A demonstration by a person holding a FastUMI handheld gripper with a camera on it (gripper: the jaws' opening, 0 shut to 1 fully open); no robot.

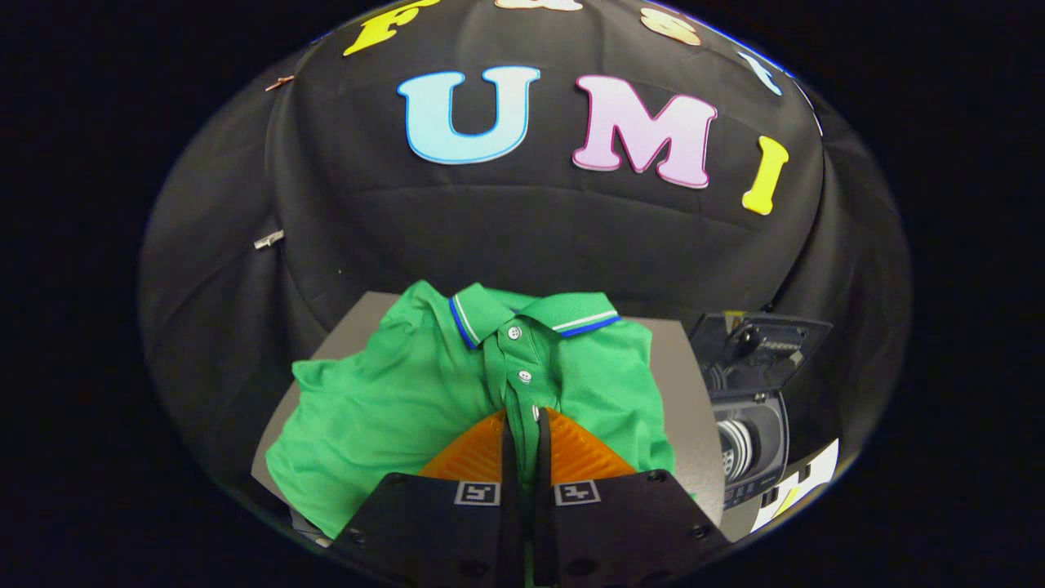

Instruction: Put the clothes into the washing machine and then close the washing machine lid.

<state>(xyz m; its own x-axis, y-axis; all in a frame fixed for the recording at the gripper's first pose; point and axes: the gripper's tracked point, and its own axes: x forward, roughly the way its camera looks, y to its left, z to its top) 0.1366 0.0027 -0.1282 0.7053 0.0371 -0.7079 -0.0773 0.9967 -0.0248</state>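
Note:
A green polo shirt [424, 392] with a blue-and-white trimmed collar lies spread on a grey table [682, 384]. My gripper [523, 416] sits over the shirt's button placket, its fingers nearly together and pinching a fold of green cloth between them. To the right of the table stands the washing machine [751, 433], small and dark, with its lid [763, 343] raised and the drum opening showing below it.
Black cloth walls close the booth behind and on both sides. The table's right edge lies close to the washing machine. A white panel [804, 482] shows low down beside the machine.

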